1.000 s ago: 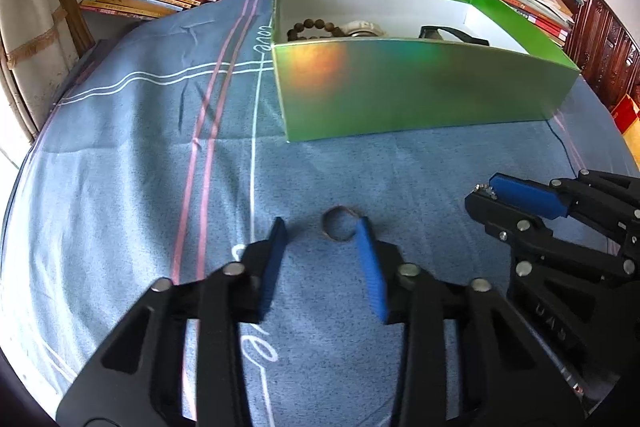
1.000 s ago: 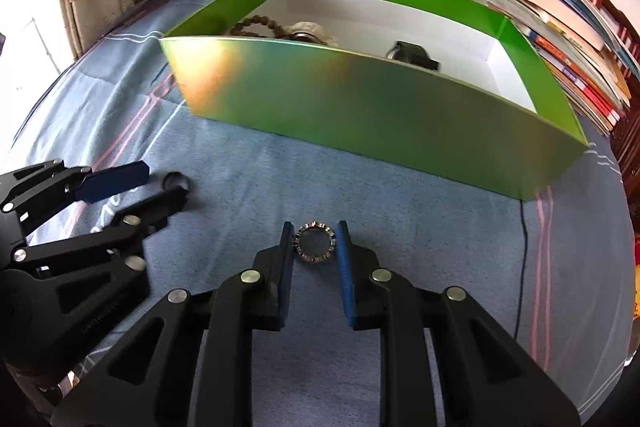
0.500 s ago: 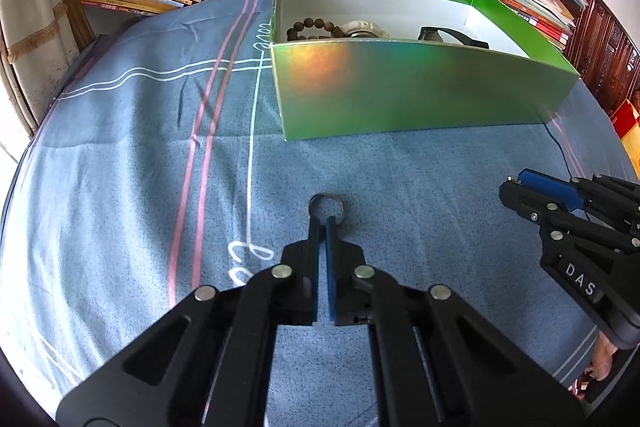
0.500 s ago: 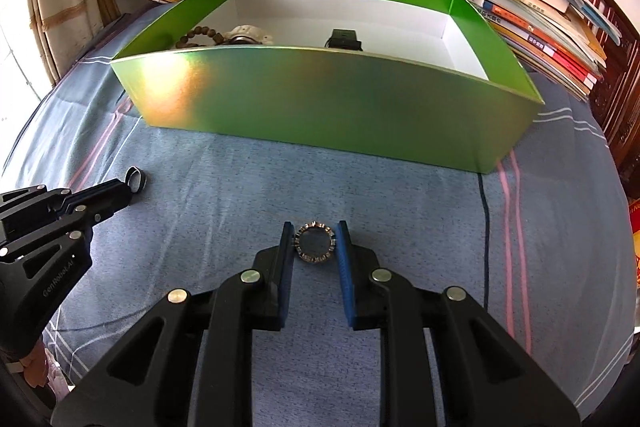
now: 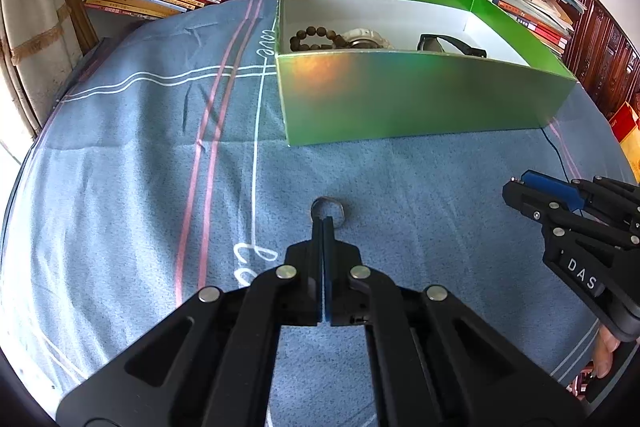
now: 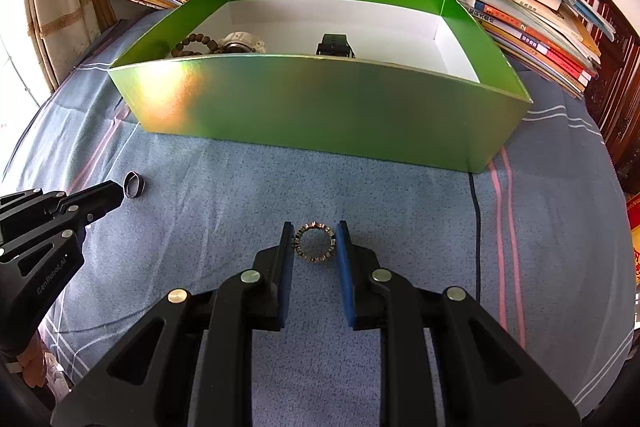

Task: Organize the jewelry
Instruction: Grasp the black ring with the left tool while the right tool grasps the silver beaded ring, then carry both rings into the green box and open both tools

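Here, left gripper (image 5: 322,223) angled down, pinching plain ring (image 5: 328,207), right gripper (image 6: 315,241) clasping studded ring (image 6: 315,242).

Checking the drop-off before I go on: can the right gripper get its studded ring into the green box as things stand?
Probably yes. The right gripper is shut on the studded ring, and the green box stands open-topped right ahead across bare cloth. Only its near wall needs clearing.
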Demonstrator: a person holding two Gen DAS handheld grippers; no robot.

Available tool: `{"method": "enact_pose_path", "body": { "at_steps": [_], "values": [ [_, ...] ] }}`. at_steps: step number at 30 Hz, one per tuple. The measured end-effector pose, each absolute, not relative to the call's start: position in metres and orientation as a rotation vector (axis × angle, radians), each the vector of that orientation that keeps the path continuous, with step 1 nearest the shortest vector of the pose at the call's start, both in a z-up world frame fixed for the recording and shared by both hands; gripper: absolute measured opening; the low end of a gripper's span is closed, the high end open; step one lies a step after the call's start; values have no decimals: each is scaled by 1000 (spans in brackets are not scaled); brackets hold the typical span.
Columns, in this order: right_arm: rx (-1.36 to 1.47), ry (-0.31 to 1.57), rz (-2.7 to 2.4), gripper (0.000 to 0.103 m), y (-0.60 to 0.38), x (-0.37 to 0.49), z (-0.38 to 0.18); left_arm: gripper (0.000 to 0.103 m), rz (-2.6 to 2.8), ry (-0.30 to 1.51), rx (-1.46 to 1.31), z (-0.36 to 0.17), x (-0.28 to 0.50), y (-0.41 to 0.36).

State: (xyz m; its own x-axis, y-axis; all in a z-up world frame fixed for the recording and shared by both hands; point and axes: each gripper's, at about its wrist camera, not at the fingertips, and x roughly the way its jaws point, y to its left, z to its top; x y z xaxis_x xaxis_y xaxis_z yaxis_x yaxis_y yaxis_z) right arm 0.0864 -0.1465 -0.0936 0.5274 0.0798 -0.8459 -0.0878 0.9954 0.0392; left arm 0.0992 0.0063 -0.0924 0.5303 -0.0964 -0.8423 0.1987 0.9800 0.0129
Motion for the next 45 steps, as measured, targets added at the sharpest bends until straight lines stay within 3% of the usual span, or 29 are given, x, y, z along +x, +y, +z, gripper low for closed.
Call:
{"method": "enact_pose_path", "body": {
  "at_steps": [21, 36, 39, 42, 45],
  "values": [
    [13, 999, 73, 21, -152, 83, -88, 1, -178, 980, 112, -83, 95, 8],
    [19, 828, 51, 21, -170, 70, -23, 1, -183, 838, 74, 0, 105, 34],
    [32, 848, 57, 21, -173, 69, -31, 1, -202, 852, 94, -5, 105, 27],
    [48, 896, 63, 21, -172, 71, -48, 19, -228, 939, 126, -39, 109, 13],
    [53, 926, 64, 21, -171, 73, -60, 21, -224, 1017, 160, -72, 118, 1]
  ]
}}
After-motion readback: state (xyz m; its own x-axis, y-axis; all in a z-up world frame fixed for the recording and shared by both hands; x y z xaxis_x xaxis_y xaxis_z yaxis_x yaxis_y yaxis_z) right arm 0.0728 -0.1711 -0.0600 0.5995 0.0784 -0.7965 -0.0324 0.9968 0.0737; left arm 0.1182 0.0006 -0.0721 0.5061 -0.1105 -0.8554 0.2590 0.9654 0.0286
